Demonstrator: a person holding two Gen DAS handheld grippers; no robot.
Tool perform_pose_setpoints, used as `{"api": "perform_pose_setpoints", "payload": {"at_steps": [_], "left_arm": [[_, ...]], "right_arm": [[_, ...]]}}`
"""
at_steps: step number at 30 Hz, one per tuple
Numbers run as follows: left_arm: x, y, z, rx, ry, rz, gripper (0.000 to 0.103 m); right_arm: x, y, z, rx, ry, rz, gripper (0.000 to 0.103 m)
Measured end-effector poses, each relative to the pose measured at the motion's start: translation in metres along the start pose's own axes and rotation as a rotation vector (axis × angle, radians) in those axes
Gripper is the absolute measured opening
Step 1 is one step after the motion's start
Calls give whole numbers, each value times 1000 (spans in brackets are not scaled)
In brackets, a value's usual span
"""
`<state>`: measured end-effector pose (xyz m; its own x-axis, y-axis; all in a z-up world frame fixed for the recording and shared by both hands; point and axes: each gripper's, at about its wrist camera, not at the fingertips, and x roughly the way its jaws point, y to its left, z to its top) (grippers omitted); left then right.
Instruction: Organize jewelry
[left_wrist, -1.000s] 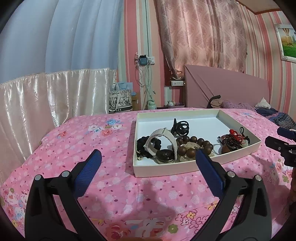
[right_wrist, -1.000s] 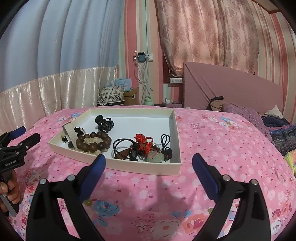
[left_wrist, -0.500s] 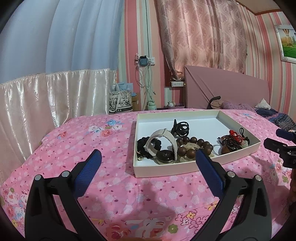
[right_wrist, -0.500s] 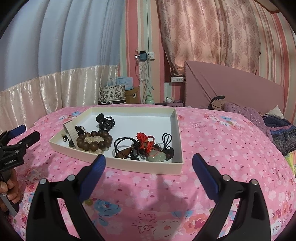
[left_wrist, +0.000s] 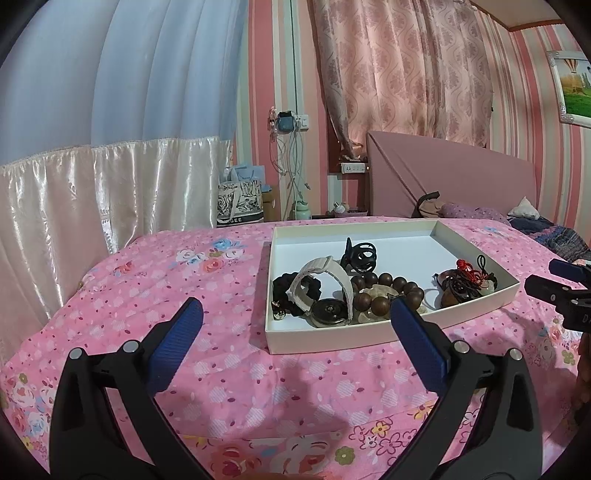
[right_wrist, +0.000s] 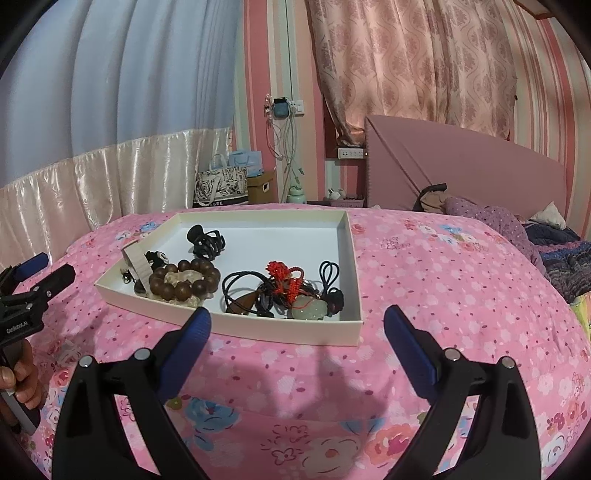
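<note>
A white shallow box (left_wrist: 399, 338) (right_wrist: 295, 334) lies on the pink flowered bed. It holds a wooden bead bracelet (left_wrist: 384, 291) (right_wrist: 184, 280), a watch with a white strap (left_wrist: 325, 291), a black hair claw (left_wrist: 360, 254) (right_wrist: 205, 242), black cords with a red knot (left_wrist: 467, 275) (right_wrist: 284, 277) and a pale green pendant (right_wrist: 310, 310). My left gripper (left_wrist: 295, 325) is open and empty, just short of the box's near edge. My right gripper (right_wrist: 297, 332) is open and empty over the box's near wall.
The bed's pink headboard (right_wrist: 461, 177) and a pile of clothes (right_wrist: 535, 236) lie far right. Bags (left_wrist: 240, 203) stand past the bed's far edge. A shiny cream curtain (left_wrist: 74, 206) hangs at left. Each gripper shows in the other's view (left_wrist: 561, 291) (right_wrist: 26, 295).
Both grippers have crept slightly closer to the box. Both stay open and empty.
</note>
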<state>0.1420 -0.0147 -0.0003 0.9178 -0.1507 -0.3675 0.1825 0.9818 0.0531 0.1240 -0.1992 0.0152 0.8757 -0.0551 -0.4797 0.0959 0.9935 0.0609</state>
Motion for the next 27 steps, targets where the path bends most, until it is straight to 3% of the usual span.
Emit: {"api": "perform_pose_setpoints", "payload": {"at_steps": [27], "left_arm": [[-2,0,-1,2,-11,0,100]], "right_arm": [[-2,-2,-1,-11,3,8,95]]}}
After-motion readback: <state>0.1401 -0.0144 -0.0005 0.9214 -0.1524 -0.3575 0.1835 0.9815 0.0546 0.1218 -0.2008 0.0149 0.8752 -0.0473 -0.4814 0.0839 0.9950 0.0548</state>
